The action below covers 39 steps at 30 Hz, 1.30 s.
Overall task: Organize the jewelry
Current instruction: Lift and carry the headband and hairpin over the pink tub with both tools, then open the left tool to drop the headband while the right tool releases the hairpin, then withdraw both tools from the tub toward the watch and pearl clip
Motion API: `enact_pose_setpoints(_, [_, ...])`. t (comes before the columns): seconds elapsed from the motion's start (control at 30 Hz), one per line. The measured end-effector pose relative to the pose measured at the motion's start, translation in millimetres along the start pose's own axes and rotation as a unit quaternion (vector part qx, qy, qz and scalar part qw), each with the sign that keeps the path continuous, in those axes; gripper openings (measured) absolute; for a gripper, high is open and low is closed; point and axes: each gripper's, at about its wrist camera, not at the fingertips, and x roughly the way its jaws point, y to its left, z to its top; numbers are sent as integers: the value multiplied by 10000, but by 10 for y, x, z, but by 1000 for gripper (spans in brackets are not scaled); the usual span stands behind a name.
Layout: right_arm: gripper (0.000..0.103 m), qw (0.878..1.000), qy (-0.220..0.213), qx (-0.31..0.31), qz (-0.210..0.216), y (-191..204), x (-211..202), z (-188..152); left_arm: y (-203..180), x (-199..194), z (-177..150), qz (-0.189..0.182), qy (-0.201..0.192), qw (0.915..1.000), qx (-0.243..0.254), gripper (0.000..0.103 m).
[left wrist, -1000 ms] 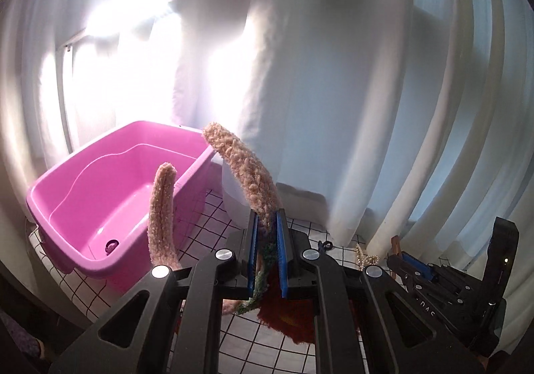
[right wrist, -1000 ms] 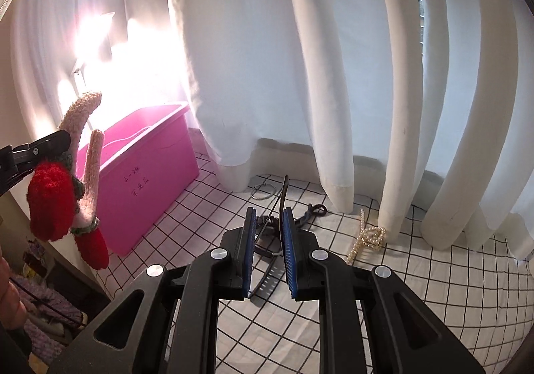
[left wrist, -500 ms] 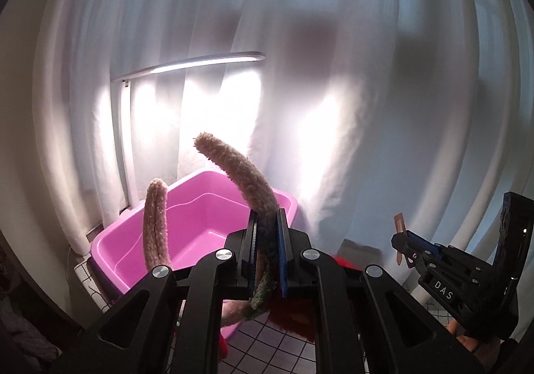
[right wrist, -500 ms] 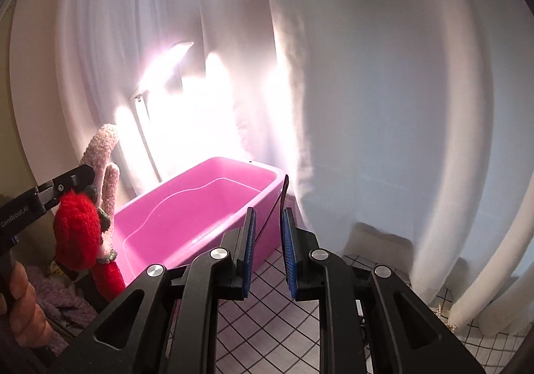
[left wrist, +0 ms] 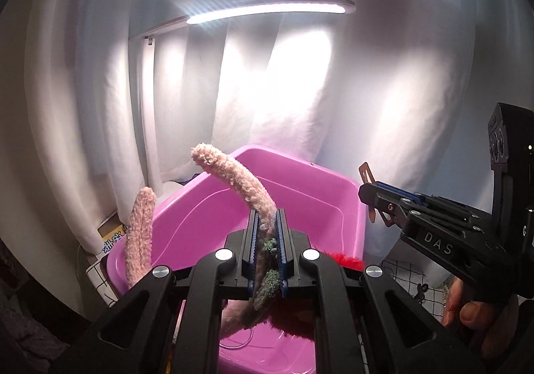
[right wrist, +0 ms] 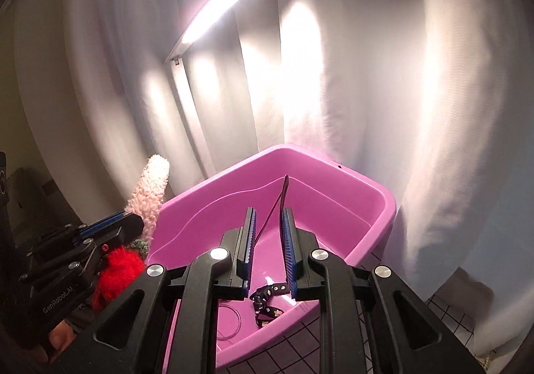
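My left gripper (left wrist: 266,227) is shut on a fuzzy pink hairband (left wrist: 233,180) with red pom-poms (left wrist: 343,261) and holds it over the pink tub (left wrist: 333,183). It also shows at the left of the right wrist view (right wrist: 130,223), with the hairband (right wrist: 150,187). My right gripper (right wrist: 268,227) hangs over the pink tub (right wrist: 367,193) with its jaws slightly apart; a thin dark hair clip (right wrist: 283,197) stands against the right finger. In the left wrist view the right gripper (left wrist: 370,197) pinches that clip (left wrist: 366,172). A dark patterned bow (right wrist: 267,304) and a thin clear ring (right wrist: 230,320) lie in the tub.
A lit desk lamp (left wrist: 267,10) hangs above the tub in front of white curtains (left wrist: 400,90). The tub stands on a white cloth with a black grid (right wrist: 444,314). Small jewelry pieces (left wrist: 419,290) lie on the cloth at the right.
Both grippers have moved closer to the pink tub and now hang over it. The left still carries the hairband, the right the dark clip.
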Motion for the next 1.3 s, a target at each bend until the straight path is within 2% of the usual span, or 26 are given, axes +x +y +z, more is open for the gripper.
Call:
enact_pose_setpoints(0.33, [16, 9948, 1013, 65, 113, -98, 806, 41, 221, 577, -93, 76, 786, 9967, -165, 11])
enact_pose_setpoints(0.57, [16, 9894, 1445, 118, -34, -193, 1124, 13, 289, 876, -105, 124, 1240, 9918, -273, 11])
enact_pose_setpoints(0.73, [16, 9861, 1648, 116, -164, -222, 1191, 21, 333, 1105, -98, 144, 1619, 9861, -345, 12])
enact_pose_setpoints(0.8, [18, 9850, 1707, 111, -223, -236, 1209, 18, 327, 1172, -103, 181, 1775, 9835, -300, 17])
enact_pose_setpoints(0.87, [20, 9839, 1760, 103, -283, -244, 1234, 19, 337, 1205, -108, 186, 1861, 9818, -322, 32])
enact_pose_setpoints(0.93, [24, 9827, 1809, 109, -368, -261, 1258, 25, 347, 1195, -96, 209, 1835, 9821, -366, 66])
enact_pose_setpoints(0.97, [29, 9828, 1801, 125, -390, -275, 1246, 24, 354, 1179, -78, 203, 1772, 9832, -383, 70])
enact_pose_setpoints(1.03, [31, 9833, 1767, 137, -406, -287, 1229, 20, 340, 1136, -60, 206, 1665, 9852, -352, 72])
enact_pose_setpoints(1.2, [31, 9838, 1744, 128, -404, -294, 1201, 31, 335, 1108, -90, 318, 1695, 9844, -359, 75])
enact_pose_setpoints(1.3, [36, 9840, 1726, 156, -408, -311, 1191, 34, 317, 1085, -74, 315, 1673, 9845, -427, 79])
